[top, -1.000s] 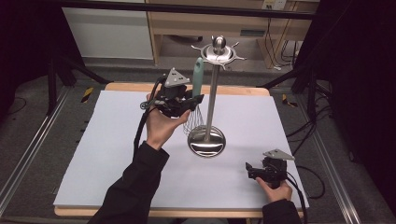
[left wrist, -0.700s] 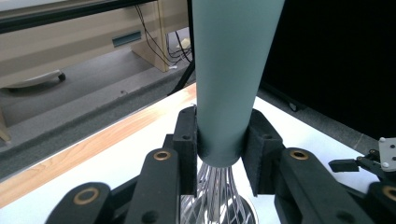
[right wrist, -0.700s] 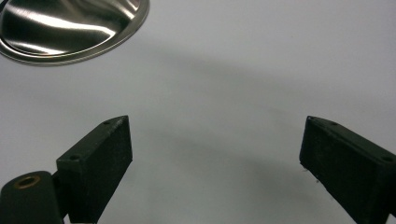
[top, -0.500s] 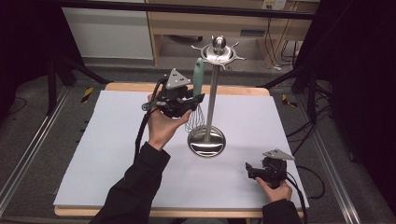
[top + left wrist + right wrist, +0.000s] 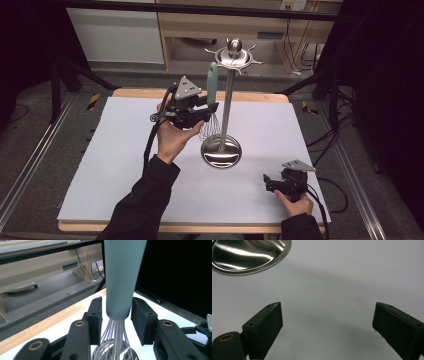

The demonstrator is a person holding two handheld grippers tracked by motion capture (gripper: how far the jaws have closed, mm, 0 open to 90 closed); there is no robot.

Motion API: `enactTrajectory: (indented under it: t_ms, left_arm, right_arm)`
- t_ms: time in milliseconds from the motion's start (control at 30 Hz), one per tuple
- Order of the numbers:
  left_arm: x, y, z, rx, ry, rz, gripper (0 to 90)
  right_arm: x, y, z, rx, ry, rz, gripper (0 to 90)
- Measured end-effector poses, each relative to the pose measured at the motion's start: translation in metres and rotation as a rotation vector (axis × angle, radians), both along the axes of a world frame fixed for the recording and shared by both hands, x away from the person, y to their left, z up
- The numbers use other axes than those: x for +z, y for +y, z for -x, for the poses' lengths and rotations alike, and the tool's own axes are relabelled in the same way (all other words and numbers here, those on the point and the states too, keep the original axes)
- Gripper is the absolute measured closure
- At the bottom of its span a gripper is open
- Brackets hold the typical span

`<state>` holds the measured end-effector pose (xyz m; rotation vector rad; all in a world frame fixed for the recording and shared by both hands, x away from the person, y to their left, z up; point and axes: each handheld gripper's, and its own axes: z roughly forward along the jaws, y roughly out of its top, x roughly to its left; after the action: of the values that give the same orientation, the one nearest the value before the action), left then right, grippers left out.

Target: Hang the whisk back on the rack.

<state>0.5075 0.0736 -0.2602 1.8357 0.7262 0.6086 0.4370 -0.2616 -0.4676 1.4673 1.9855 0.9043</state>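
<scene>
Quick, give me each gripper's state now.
Left gripper: jaws just opening, pads clear of the whisk between them.
Right gripper: open, nothing held.

Left gripper [image 5: 119,315] jaws, just opening, flank the whisk [image 5: 121,277] handle with narrow gaps; wires hang below.

The whisk [image 5: 121,290] had a pale green handle and thin wire loops. It stood upright between the left gripper's [image 5: 117,315] jaws, handle up.

Black sleeves cover both forearms. Each black gripper, left gripper [image 5: 207,111] and right gripper [image 5: 266,181], carries a grey three-cornered plate, brass-ringed screws and a trailing black cable.
</scene>
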Motion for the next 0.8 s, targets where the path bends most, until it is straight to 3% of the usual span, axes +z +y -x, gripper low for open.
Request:
enactTrajectory:
  t_ms: [67,100,233,367,633,800]
  left_arm:
    - [0.000,0.002,0.002,0.003,-0.019,0.001,56.5]
    - [0.000,0.004,0.002,0.004,-0.048,-0.014,54.6]
    - [-0.002,0.007,0.010,0.008,-0.029,0.009,49.4]
    - [-0.006,0.014,0.014,0.013,-0.049,0.004,45.2]
    - [-0.023,0.031,0.026,0.009,-0.005,0.034,41.2]
    - [-0.039,0.044,0.032,0.014,0.013,0.027,40.0]
  right_arm:
    - [0.000,0.000,0.000,0.000,-0.002,0.001,9.7]
    - [0.000,0.000,0.000,-0.003,-0.001,-0.003,9.7]
    - [0.001,-0.001,0.001,-0.005,-0.004,0.002,9.7]
    - [0.002,-0.002,0.002,-0.014,-0.008,-0.009,9.7]
    - [0.002,-0.004,0.002,-0.019,-0.014,-0.004,9.7]
    - [0.003,-0.005,0.002,-0.027,-0.018,-0.008,9.7]
